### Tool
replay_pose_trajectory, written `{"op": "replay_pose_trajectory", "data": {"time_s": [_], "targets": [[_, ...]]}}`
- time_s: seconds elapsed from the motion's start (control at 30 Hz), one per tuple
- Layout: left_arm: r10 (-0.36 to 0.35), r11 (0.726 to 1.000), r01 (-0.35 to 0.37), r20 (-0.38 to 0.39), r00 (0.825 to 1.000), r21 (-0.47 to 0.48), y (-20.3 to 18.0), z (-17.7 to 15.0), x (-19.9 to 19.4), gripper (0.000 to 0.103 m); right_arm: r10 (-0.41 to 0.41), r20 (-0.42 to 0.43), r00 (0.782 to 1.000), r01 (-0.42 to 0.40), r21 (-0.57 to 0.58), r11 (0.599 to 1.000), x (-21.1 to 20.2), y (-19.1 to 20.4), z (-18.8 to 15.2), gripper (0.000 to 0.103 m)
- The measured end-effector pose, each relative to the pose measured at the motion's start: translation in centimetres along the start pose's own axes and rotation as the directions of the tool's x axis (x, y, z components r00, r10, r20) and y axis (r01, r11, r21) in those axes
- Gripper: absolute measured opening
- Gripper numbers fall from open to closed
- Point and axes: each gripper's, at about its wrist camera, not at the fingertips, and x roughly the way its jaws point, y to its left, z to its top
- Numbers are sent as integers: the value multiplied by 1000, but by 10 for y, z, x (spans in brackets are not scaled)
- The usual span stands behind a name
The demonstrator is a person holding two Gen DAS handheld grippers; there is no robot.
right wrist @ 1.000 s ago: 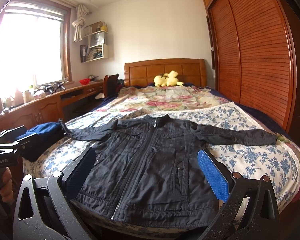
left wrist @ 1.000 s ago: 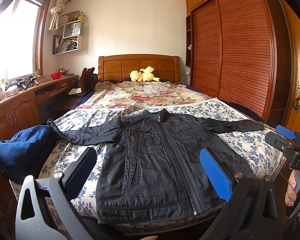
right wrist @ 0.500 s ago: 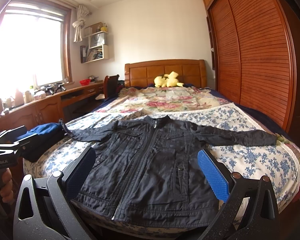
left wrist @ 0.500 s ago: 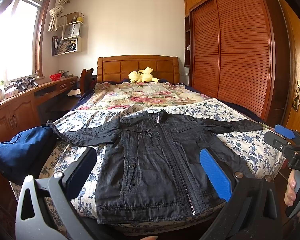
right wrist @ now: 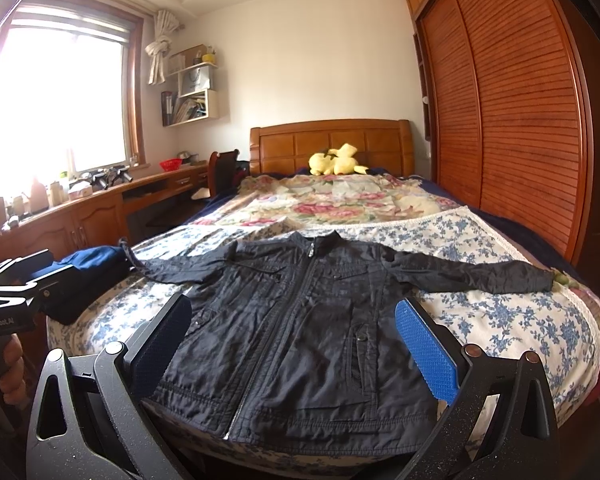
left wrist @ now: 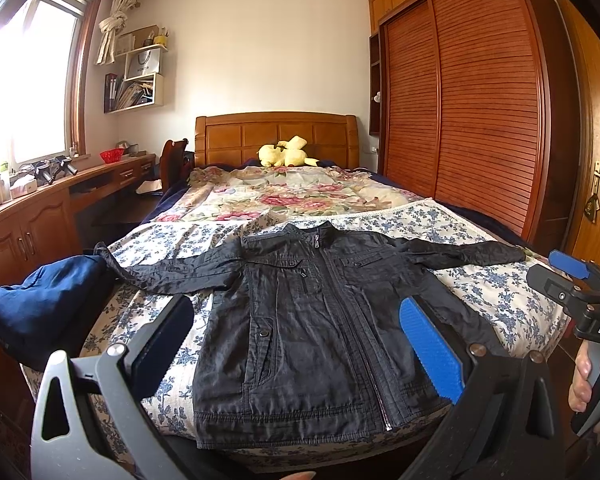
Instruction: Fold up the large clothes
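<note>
Left wrist: jacket (left wrist: 312,320) spread flat, zipped, sleeves out, on bed (left wrist: 496,292) foot, ready for folding; left gripper (left wrist: 296,344) agape before hem, holding nothing.

Right wrist: right gripper (right wrist: 294,344) likewise wide apart, empty, short of jacket hem.

Jacket (left wrist: 312,320): black, faint crinkled sheen, silver zip, dark snap studs. Bedspread (left wrist: 496,292) beneath it: cream ground printed with small blue flowers. Quilt (left wrist: 284,196) farther up the bed: pale, with pink and red roses. Plush toy (left wrist: 286,152) at the headboard: yellow. Headboard (left wrist: 276,136) and wardrobe doors (left wrist: 480,112): reddish-brown wood, the doors horizontally slatted. Folded cloth (left wrist: 40,304) at the bed's left edge: navy blue. Left gripper (left wrist: 296,340): grey frame, one blue textured pad visible. Right gripper (right wrist: 292,344): black frame, blue pad. Bowl (left wrist: 112,156) on the desk: red.
</note>
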Motion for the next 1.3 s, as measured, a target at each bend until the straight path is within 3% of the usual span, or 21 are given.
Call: {"op": "replay_pose_trajectory", "data": {"time_s": [0.63,0.93,1.3], "targets": [[7,1000,-7,-16,1000,4,3,-2,5,103,8,15,1000,-7,-9,1000,-5,3,6,103],[30,1000,-30,-81,996,8,17,-19,49,103,52,5,999,-52,-17,999,17,-2,-3,103],[61,998,-62,-143,988,2,35,-35,99,103,89,-63,994,-94,-68,993,78,-1,-12,103]]}}
